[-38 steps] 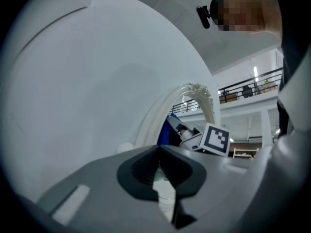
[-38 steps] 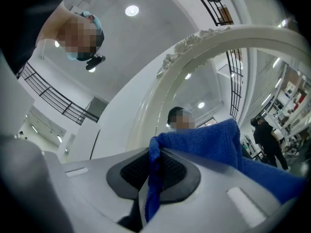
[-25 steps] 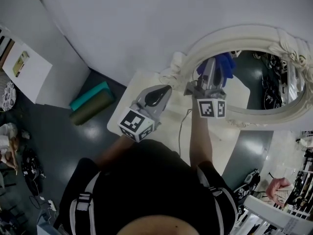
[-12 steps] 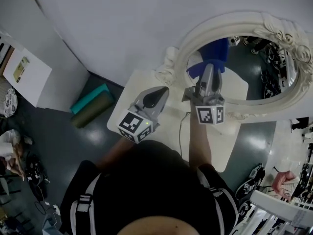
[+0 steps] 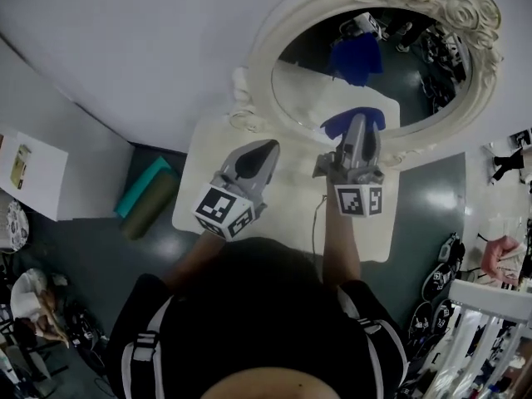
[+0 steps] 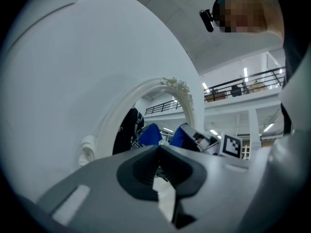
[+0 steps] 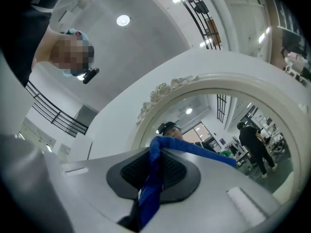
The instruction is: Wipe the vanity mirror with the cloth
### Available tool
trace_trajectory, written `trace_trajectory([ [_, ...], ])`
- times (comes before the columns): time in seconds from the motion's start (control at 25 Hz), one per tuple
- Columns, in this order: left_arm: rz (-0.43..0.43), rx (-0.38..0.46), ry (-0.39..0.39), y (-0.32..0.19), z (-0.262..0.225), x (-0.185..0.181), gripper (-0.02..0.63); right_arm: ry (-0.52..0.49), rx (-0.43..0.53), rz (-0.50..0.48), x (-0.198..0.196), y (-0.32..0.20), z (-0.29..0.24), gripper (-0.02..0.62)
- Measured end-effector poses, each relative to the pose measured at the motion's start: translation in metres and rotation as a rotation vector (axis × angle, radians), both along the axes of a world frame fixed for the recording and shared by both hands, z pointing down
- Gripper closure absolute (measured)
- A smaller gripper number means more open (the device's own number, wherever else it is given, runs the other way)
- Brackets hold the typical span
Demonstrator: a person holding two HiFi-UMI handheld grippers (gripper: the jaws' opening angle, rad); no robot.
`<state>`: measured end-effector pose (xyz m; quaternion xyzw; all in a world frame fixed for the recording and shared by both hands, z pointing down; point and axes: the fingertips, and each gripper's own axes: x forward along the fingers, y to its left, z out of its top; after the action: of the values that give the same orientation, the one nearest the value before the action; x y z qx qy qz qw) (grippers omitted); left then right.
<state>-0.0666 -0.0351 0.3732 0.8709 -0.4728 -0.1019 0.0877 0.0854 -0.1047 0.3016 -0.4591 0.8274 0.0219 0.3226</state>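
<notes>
The mirror [image 5: 416,81] stands at the back of the worktop [image 5: 287,202], against the wall [image 5: 125,48]. In front of the mirror's lower edge is the right hand-held gripper [image 5: 363,121], with the cloth [image 5: 351,123] between its jaws. The left hand-held gripper [image 5: 264,146] hangs over the worktop, before the mirror's lower left rim. Two rolls [image 5: 148,196] lie on the floor [image 5: 108,239], left of the mirror.

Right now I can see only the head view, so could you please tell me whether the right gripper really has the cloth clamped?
Observer: Yes. The right gripper view shows the right gripper shut on the blue cloth, which runs up between its jaws.
Operator: Thank you. Is the left gripper carrying anything?
Observer: No. In the left gripper view the left gripper is shut, with nothing between its jaws.
</notes>
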Motion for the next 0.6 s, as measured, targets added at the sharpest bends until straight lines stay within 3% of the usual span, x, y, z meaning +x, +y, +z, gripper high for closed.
trace_trajectory([
  [0.6, 0.138, 0.037, 0.012, -0.012, -0.017, 0.102, 0.600, 0.079, -0.006, 0.307, 0.152, 0.030, -0.009, 0.560],
])
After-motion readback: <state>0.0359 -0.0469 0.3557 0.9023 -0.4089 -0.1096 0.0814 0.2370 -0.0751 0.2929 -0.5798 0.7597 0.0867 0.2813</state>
